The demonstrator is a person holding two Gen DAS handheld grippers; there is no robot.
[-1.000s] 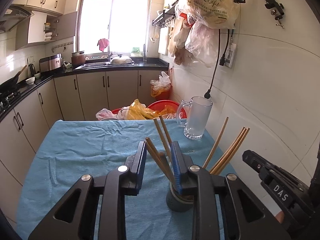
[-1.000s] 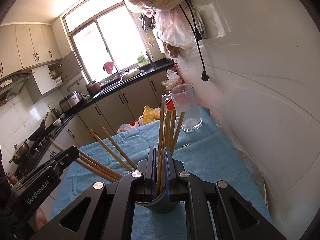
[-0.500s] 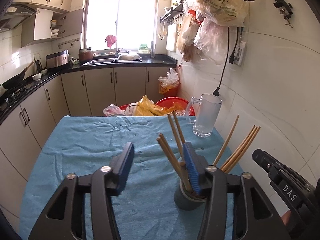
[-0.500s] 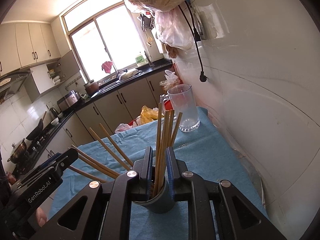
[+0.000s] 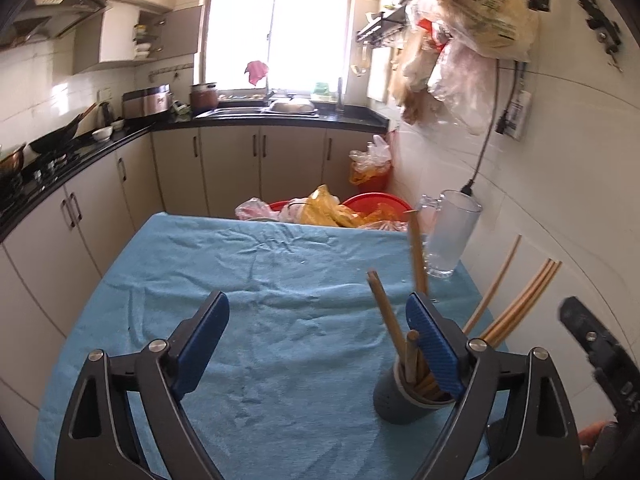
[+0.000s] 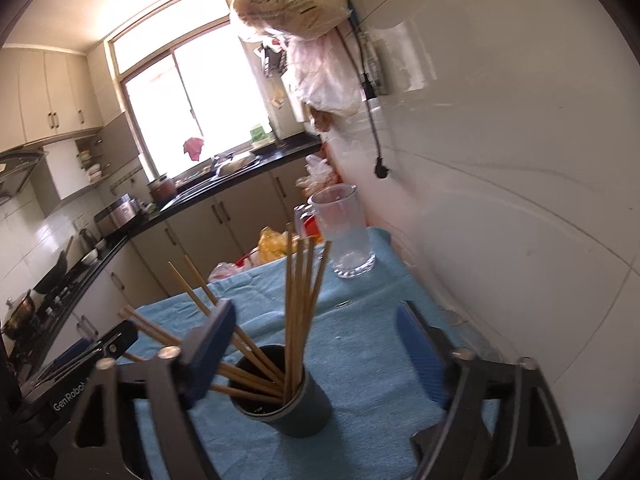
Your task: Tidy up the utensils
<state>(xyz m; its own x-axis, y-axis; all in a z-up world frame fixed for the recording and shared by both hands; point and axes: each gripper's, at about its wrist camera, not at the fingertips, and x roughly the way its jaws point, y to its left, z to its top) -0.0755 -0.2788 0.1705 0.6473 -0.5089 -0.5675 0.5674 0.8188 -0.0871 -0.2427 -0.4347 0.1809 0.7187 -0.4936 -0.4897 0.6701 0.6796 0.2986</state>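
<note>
**Chopsticks stand loose in the cup, both grippers spread**

The dark cup [image 6: 286, 402] stands on the blue cloth [image 5: 260, 280] covering the counter, chopsticks [image 6: 300, 304] fanning out of it. The right gripper [image 6: 316, 354] has just been opening; its fingers [image 6: 212, 344] now stand wide on either side of the cup, pressing nothing. The left gripper [image 5: 318, 344] has likewise been opening and is wide, its right finger [image 5: 434, 344] just beside the chopsticks. A glass mug [image 6: 346, 240] stands near the wall.

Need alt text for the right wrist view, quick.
Wooden chopsticks stand fanned in a dark round holder on a blue cloth-covered table, between the right gripper's open jaws, which have just been opening. Clear glass mug behind.
</note>
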